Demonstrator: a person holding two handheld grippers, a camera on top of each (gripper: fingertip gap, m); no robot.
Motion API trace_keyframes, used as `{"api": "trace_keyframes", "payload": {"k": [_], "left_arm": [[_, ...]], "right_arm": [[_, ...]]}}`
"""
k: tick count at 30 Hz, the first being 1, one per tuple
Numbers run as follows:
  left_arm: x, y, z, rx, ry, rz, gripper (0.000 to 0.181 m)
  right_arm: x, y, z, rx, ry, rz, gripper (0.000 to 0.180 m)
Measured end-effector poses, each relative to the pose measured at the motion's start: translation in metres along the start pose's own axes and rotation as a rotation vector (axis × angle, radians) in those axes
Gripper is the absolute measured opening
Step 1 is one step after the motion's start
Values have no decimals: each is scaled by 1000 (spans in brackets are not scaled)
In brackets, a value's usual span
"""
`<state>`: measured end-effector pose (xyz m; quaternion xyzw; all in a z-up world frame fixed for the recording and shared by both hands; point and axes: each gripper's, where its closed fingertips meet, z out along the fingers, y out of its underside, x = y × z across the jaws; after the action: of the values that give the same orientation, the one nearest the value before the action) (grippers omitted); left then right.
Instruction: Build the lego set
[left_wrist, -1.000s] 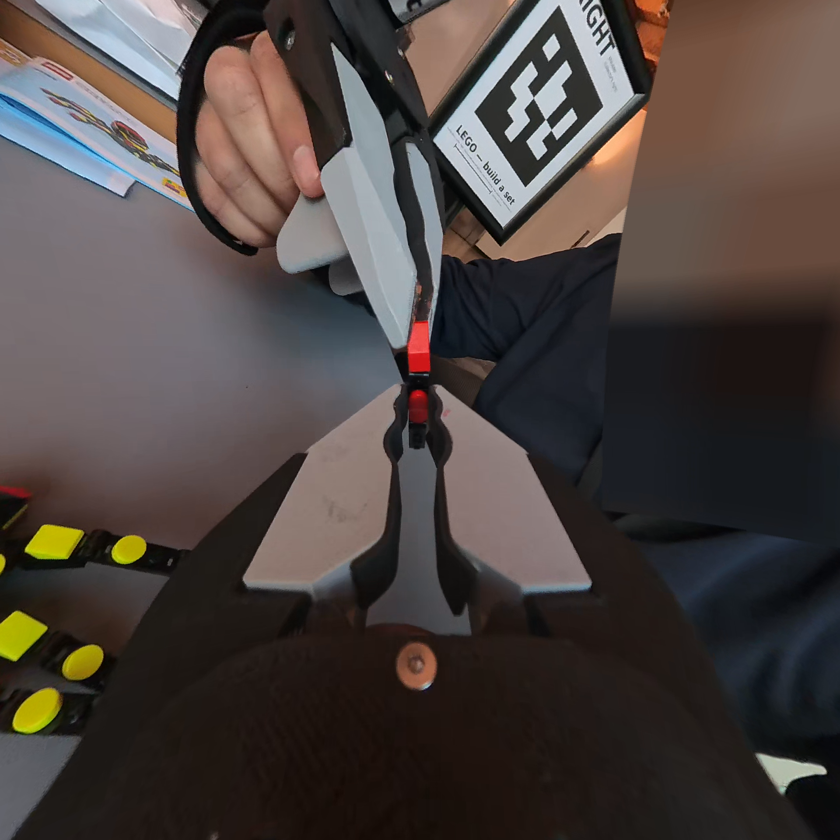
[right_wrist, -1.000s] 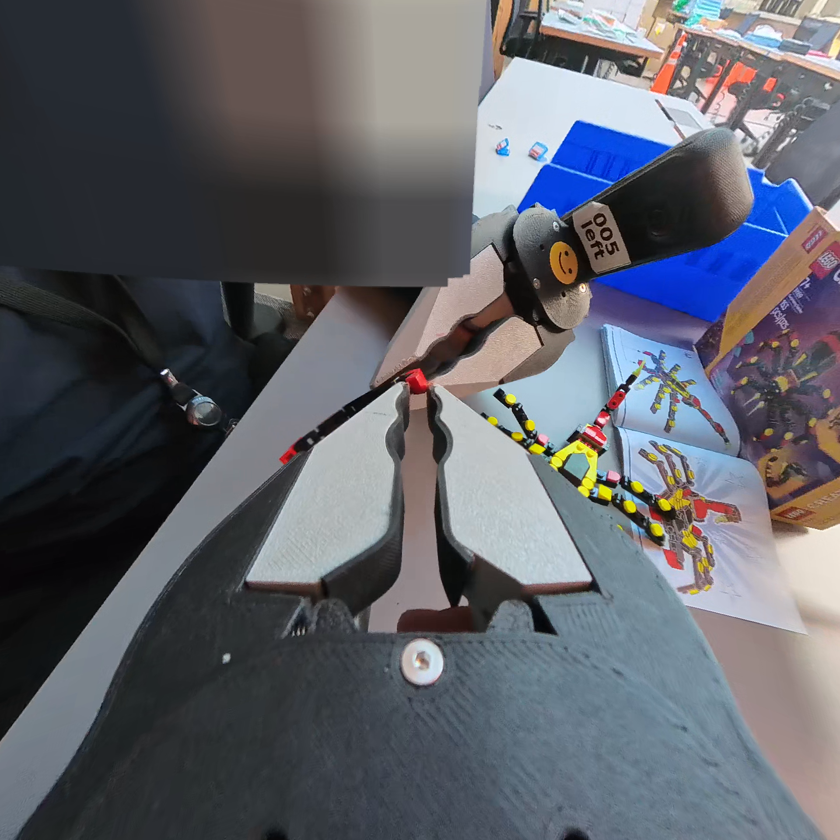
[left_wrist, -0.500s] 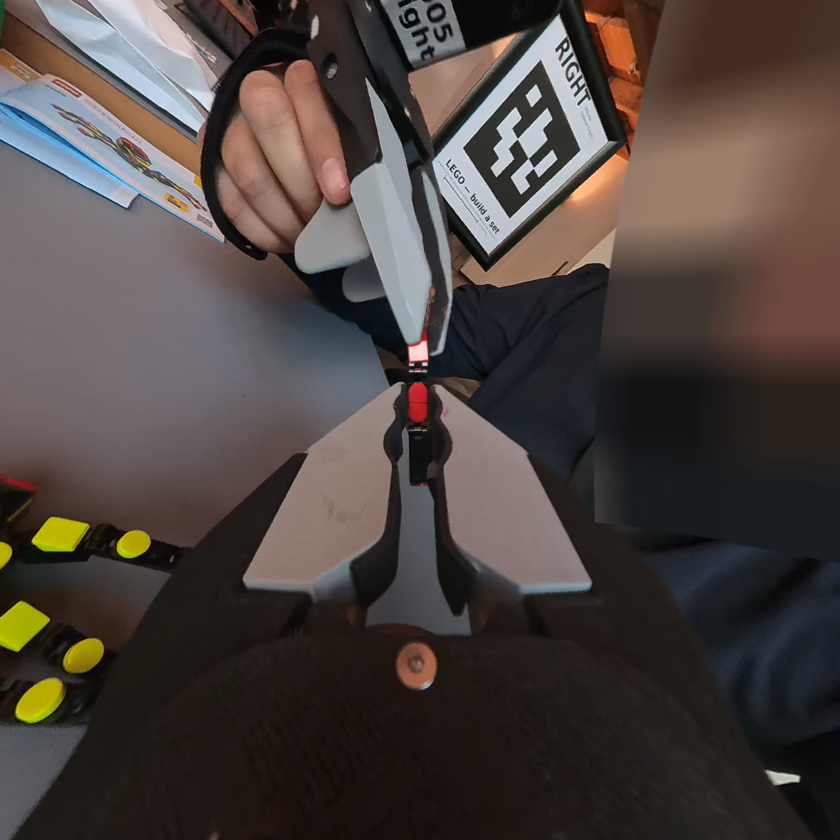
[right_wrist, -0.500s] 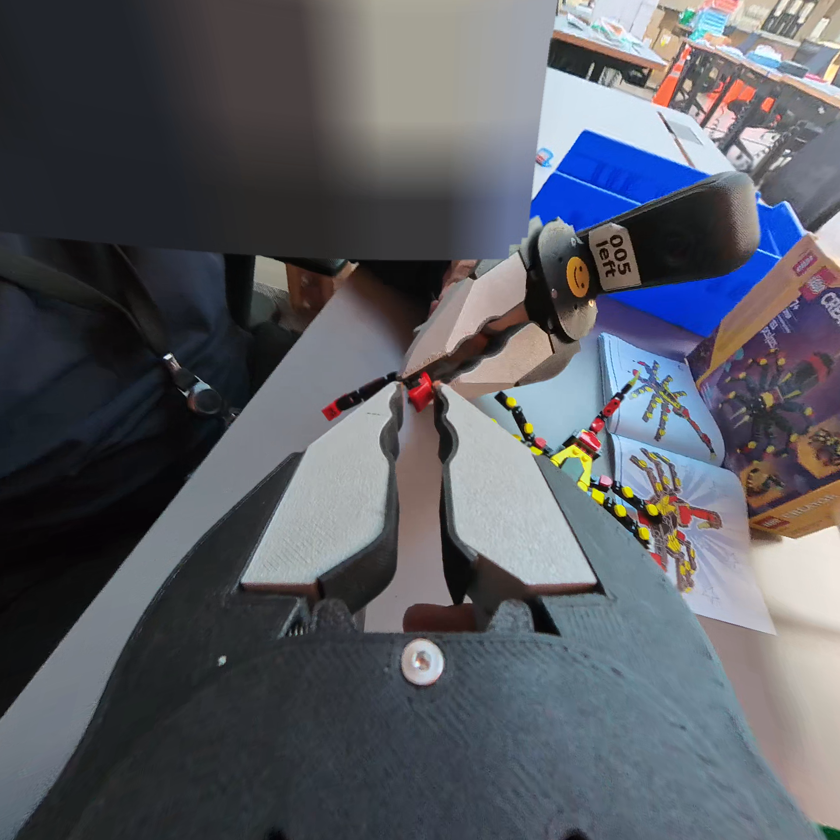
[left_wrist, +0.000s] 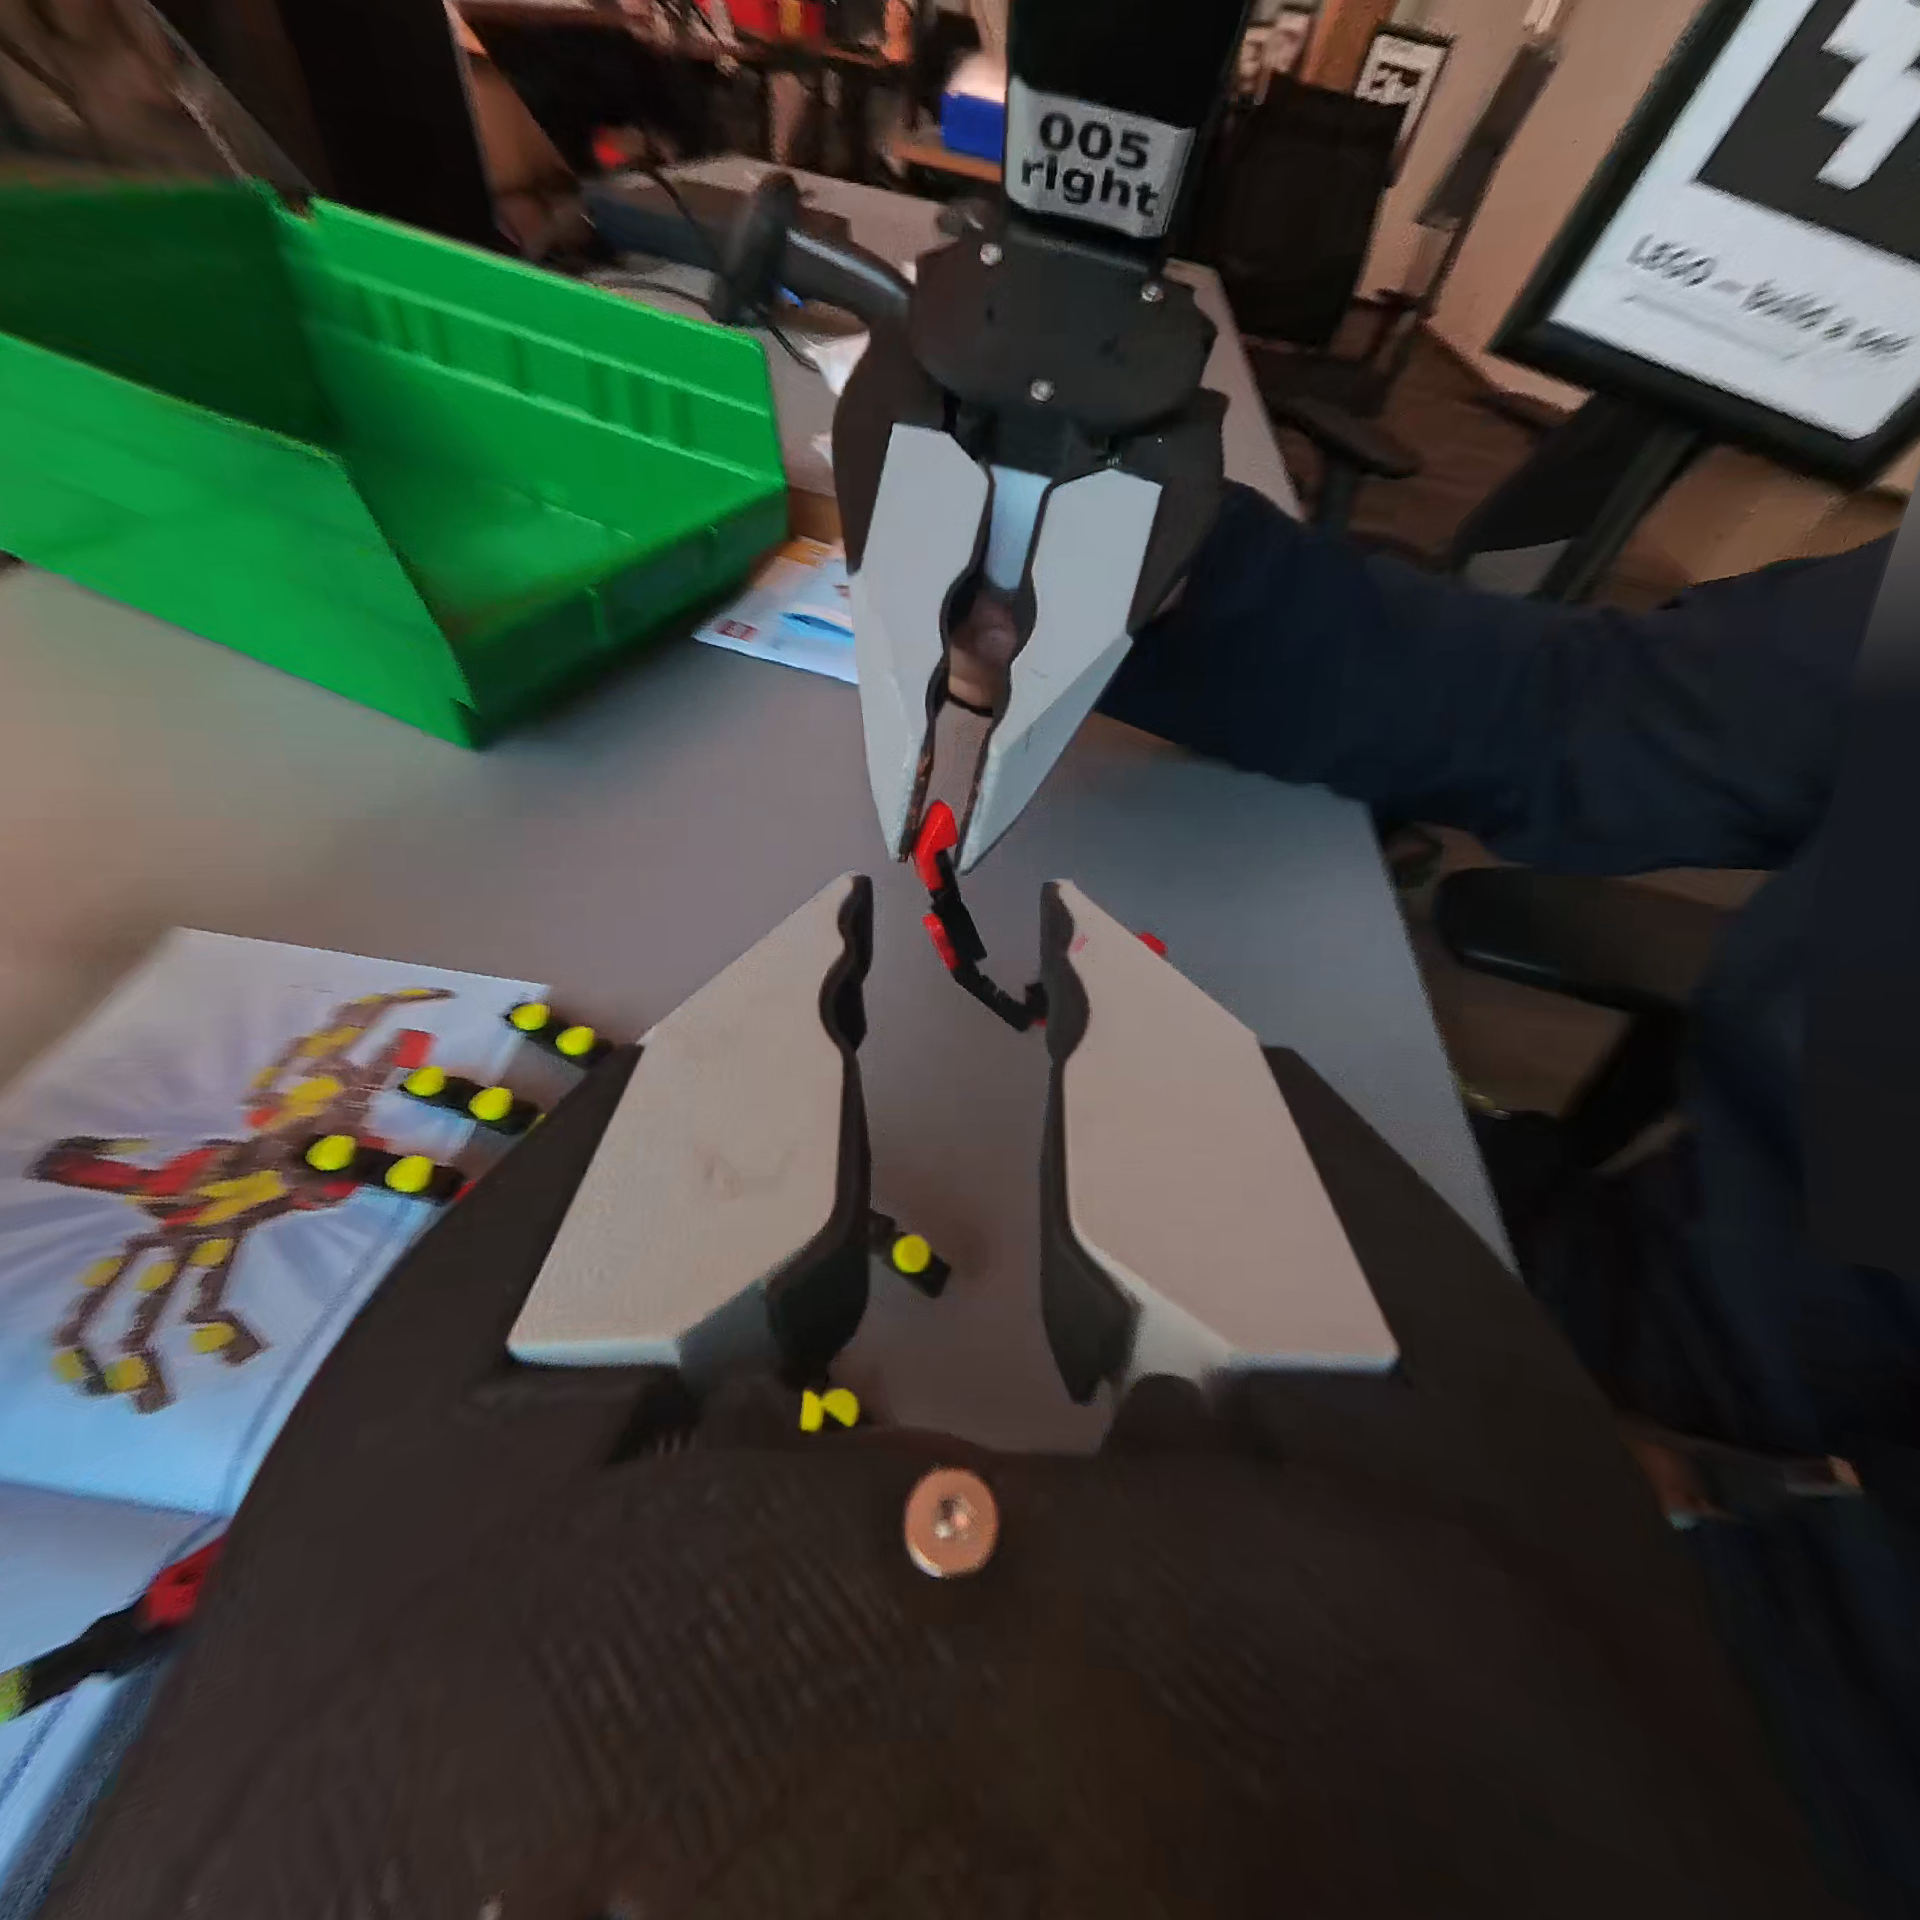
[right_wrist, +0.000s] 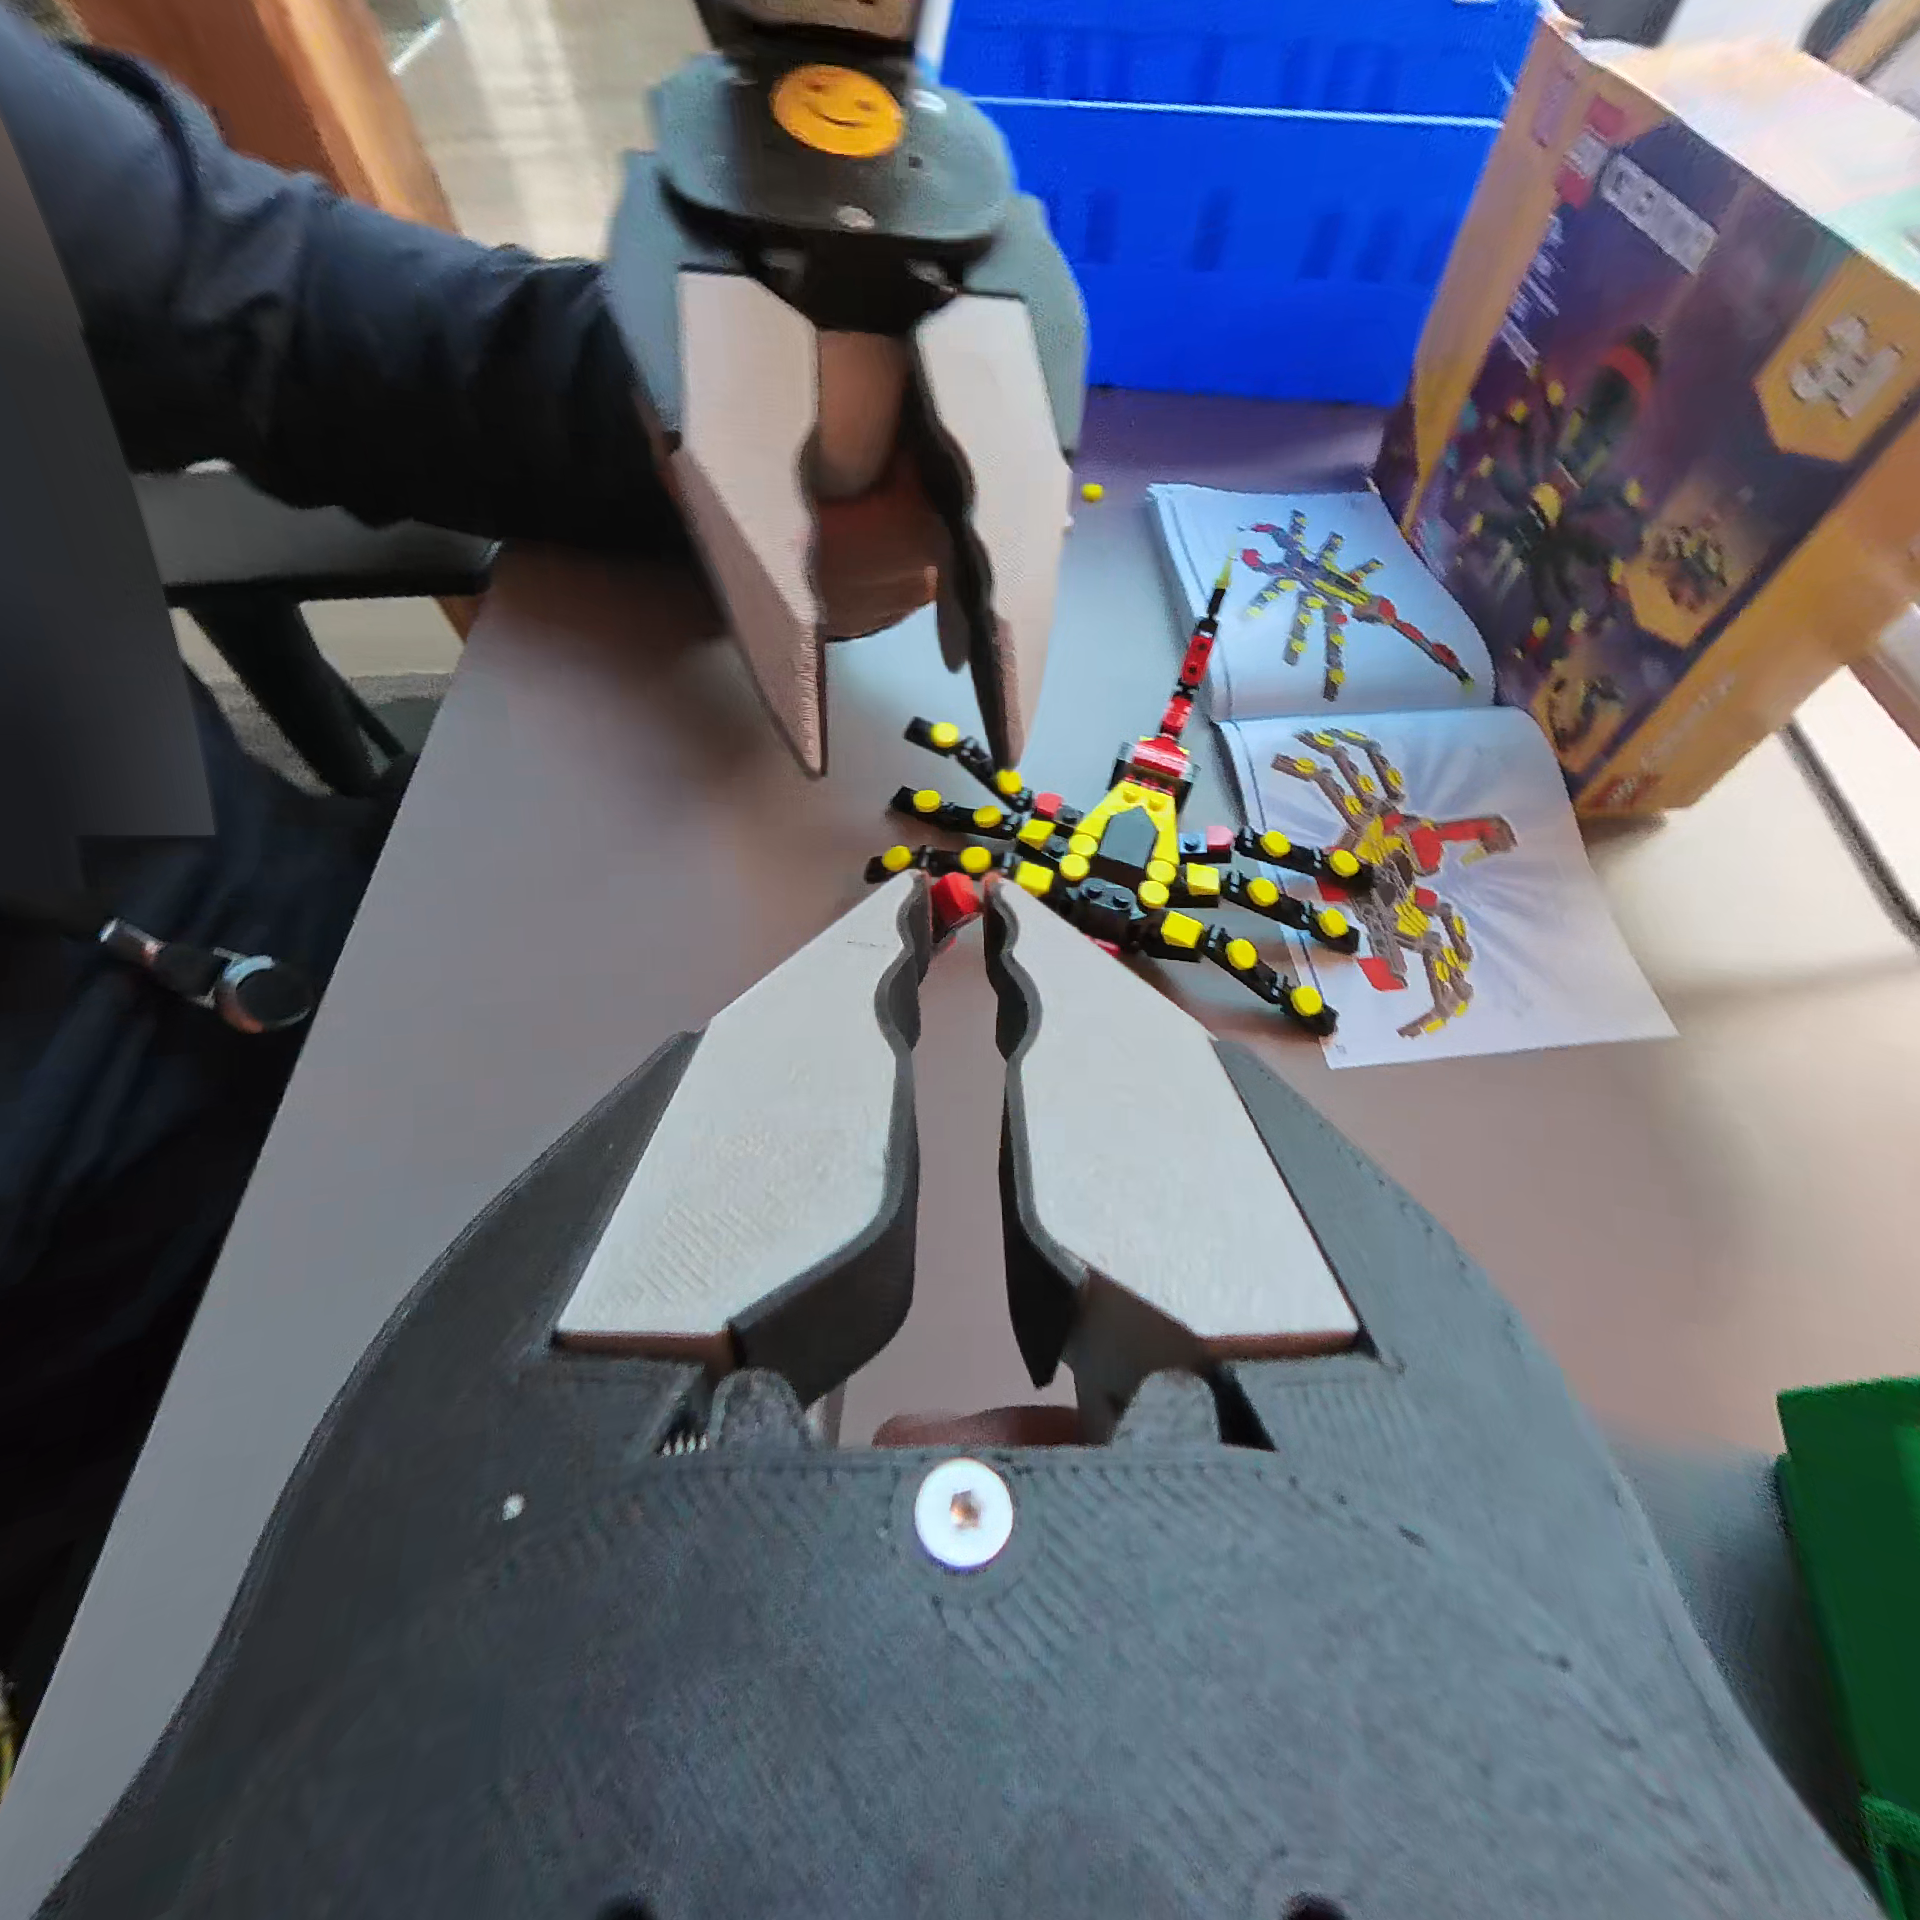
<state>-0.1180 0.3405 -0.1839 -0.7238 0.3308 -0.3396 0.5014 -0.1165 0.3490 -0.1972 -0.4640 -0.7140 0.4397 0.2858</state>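
My left gripper (left_wrist: 954, 902) is open, with nothing pressed between its pads. My right gripper (right_wrist: 953, 890) is shut on the red end of a thin red-and-black lego limb (right_wrist: 956, 906). In the left wrist view the right gripper (left_wrist: 935, 854) points down at me. The limb (left_wrist: 961, 935) hangs from its tips, and its lower end reaches my left gripper's right finger (left_wrist: 1060, 987). The black-and-yellow lego creature (right_wrist: 1127, 847) lies on the grey table (right_wrist: 582, 883), just beyond the right gripper's tips. The left gripper (right_wrist: 909, 753) hovers over the creature's left legs.
An open instruction booklet (right_wrist: 1455, 894) lies under the creature's right legs. It also shows in the left wrist view (left_wrist: 156, 1195). The lego box (right_wrist: 1662, 416) and a blue bin (right_wrist: 1226, 208) stand behind. A green bin (left_wrist: 416, 520) and a framed marker sign (left_wrist: 1766, 208) also stand in view. My two grippers' fingertips are within a few centimetres of each other. My left tips are roughly 9 cm from the black-and-yellow lego creature (right_wrist: 1127, 847).
My left gripper has opened and let go of the limb, which now hangs from the right gripper alone. Both grippers have swung down towards the table and the creature.
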Motion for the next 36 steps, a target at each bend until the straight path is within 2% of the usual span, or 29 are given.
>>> {"api": "trace_keyframes", "payload": {"k": [6,13,19,30,33,36], "left_arm": [[-17,12,8,-79,-165,56,29],[-18,7,9,-42,-208,84,6],[-24,10,9,-51,-236,79,3],[3,1,8,13,-38,46,2],[9,0,7,19,-1,58,2],[17,-8,3,55,10,141,2]], "right_arm": [[16,-5,4,20,87,74,6],[12,-20,9,77,107,72,6],[16,-17,12,57,132,80,7],[-10,-28,1,115,26,-71,6],[-15,-31,0,131,-21,-40,5],[-20,-41,-3,208,-147,99,6]]}}
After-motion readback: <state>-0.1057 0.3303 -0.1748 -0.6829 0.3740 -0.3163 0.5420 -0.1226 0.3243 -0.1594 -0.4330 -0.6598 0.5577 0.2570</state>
